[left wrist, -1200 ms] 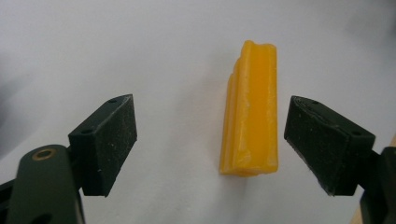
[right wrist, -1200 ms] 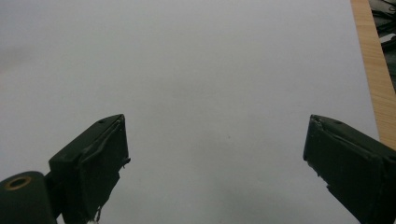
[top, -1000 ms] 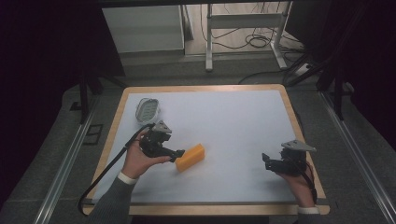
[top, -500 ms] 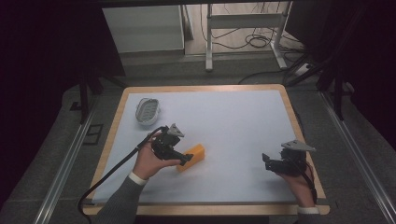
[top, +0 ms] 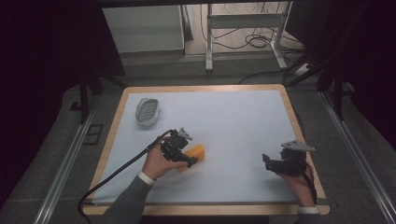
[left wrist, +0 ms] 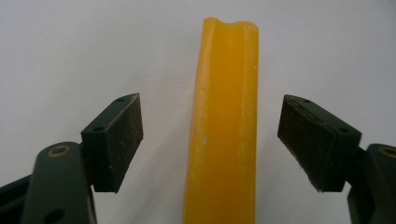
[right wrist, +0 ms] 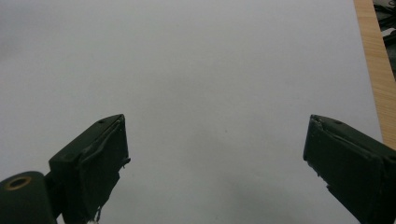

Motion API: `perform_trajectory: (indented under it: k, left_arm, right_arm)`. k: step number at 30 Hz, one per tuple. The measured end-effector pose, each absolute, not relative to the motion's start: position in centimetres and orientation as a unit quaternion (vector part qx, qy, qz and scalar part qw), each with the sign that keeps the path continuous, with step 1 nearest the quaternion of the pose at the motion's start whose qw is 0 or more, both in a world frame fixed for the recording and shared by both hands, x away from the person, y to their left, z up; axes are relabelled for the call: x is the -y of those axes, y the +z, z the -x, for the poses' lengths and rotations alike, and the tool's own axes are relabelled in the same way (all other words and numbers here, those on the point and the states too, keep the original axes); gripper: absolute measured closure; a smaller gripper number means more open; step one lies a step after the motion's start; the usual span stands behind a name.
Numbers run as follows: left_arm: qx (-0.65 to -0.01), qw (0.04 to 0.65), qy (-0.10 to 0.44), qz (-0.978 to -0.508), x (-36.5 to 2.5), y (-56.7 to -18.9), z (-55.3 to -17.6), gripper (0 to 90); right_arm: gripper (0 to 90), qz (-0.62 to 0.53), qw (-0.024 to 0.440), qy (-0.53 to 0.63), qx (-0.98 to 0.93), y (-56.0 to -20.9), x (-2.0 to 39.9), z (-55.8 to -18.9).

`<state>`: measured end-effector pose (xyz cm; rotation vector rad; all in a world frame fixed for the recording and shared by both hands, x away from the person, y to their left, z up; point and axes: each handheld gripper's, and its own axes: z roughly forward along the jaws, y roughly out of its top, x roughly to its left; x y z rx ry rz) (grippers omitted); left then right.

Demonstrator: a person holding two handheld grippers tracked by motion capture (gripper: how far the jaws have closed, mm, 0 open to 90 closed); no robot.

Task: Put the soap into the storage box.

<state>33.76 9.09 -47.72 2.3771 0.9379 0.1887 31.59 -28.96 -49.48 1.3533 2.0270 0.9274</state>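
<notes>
An orange-yellow block (top: 196,150) lies on the white table top, left of centre. My left gripper (top: 189,157) has come down over it. In the left gripper view the block (left wrist: 224,116) runs lengthwise between the two pads (left wrist: 122,140), with a gap on each side. The jaws have just been closing a little, and the pads do not touch the block. My right gripper (top: 265,160) hovers near the table's front right, open. The right gripper view shows that gripper (right wrist: 215,163) with bare white surface between its jaws.
A white oval dish (top: 147,111) with a ridged inside sits at the back left. The table (top: 280,116) has a wooden rim, which appears at the right of the right gripper view (right wrist: 373,70). A black cable (top: 116,175) trails from my left gripper over the front edge.
My left hand has moved toward the right and lower, bringing its jaws over the orange-yellow block. The right hand and gripper have stayed put.
</notes>
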Motion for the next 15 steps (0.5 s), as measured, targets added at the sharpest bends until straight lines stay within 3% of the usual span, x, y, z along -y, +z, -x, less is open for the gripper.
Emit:
perform_trajectory:
  k: [6, 15]
  left_arm:
    - [-0.357, 0.276, 0.069, -0.89, -8.5, -48.4, -34.1, 28.5]
    - [-0.359, 0.26, 0.066, -0.894, -8.3, -49.2, -34.3, 43.0]
  right_arm:
    - [6.8, -0.5, 0.264, 0.343, -0.75, -49.5, 29.0, -31.6]
    - [6.8, -0.502, 0.265, 0.34, -0.749, -49.6, 29.2, -31.6]
